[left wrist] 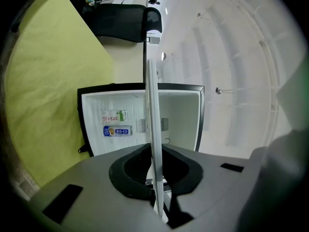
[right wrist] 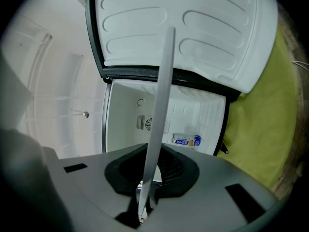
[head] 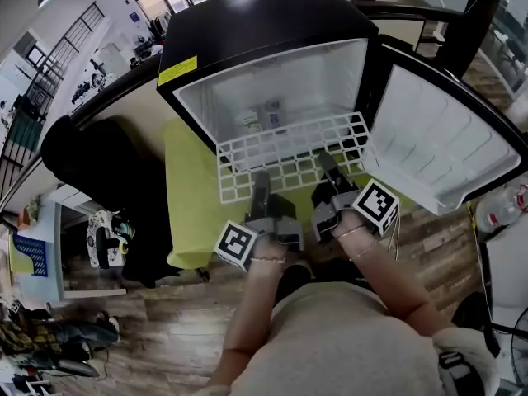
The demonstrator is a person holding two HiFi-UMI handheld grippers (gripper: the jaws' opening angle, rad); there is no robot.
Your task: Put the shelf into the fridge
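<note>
Both tongs are clenched on the shelf [head: 289,159]. The left gripper [head: 261,180] and right gripper [head: 326,165] each pinch its near edge, and each gripper view shows the white wire grid edge-on between closed jaws. The shelf hangs in the air in front of the open fridge [head: 256,23]. Its far edge is right at the mouth of the cavity, above the yellow-green cloth [head: 188,196]. I can't tell whether it touches any ledge or rail yet.

Risks from here, as I judge them:
- Both grips sit on the near edge only, so the far edge could droop and jam on the lower lip.
- If one hand pushes ahead of the other, the shelf skews and a corner digs into a side wall. The right corner is also close to the open door [head: 437,139].
- A small carton [left wrist: 117,130] sits at the back (there is at least one more item beside it, too small to name). Pushing in at the wrong level could hit it.
- The wire is thin, so a jaw could slip.

The shelf lies roughly flat. Its long axis runs left to right across the fridge opening, slightly skewed, with the right end a bit further in. The far long edge points into the cavity.
</note>
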